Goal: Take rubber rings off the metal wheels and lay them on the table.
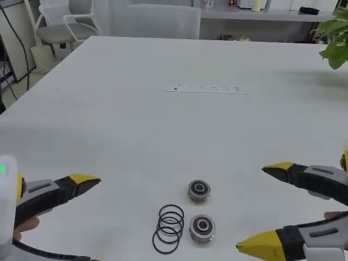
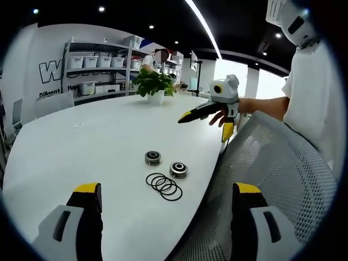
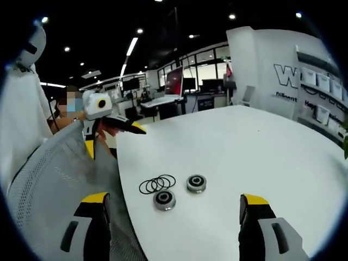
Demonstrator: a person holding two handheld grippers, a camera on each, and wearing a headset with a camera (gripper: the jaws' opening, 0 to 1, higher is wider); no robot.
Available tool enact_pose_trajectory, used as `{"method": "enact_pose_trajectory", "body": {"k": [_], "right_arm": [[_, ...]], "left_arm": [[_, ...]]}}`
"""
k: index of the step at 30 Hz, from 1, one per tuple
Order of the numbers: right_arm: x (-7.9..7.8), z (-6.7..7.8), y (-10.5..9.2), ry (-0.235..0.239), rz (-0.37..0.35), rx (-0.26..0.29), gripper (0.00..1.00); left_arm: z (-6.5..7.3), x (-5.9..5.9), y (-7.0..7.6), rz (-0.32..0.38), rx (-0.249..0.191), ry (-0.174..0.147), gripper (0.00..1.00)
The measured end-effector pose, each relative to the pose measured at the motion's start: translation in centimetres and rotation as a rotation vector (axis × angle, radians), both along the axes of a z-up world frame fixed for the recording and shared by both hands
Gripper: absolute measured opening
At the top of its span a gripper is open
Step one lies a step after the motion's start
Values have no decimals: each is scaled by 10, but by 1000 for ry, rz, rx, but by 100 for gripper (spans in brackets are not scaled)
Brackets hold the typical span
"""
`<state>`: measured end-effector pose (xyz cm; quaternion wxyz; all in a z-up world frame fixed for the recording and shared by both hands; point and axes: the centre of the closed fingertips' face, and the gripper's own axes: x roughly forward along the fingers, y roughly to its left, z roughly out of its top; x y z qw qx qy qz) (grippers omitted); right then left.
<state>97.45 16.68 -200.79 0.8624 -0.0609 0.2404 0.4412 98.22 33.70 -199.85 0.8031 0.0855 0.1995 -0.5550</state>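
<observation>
Two small metal wheels (image 1: 199, 190) (image 1: 202, 228) lie flat near the white table's (image 1: 136, 119) front edge. Several thin black rubber rings (image 1: 168, 228) lie overlapped on the table just left of the nearer wheel. My left gripper (image 2: 166, 209) is open and holds nothing, and it hovers left of the rings with its yellow fingertip (image 1: 84, 181) pointing at them. My right gripper (image 1: 260, 206) is wide open and holds nothing, right of the wheels. In the left gripper view, the wheels (image 2: 153, 157) (image 2: 178, 169) and rings (image 2: 163, 186) lie ahead between the jaws.
A white strip with small marks (image 1: 206, 88) lies at mid-table. A potted plant (image 1: 337, 38) stands at the far right. White chairs (image 1: 65, 22) stand beyond the far left corner. A mesh chair back (image 2: 261, 163) sits close to the table's near edge.
</observation>
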Motion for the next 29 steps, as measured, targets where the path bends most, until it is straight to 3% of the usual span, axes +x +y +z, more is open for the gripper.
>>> {"method": "enact_pose_trajectory", "body": {"k": [16,29], "right_arm": [[-19,-31,-23,69,-100,-3,99],[-23,-39,-25,90,-122,-6,99]], "left_arm": [[-2,0,0,9,-4,15,99],[-2,2,1,17,-4,17,99]]}}
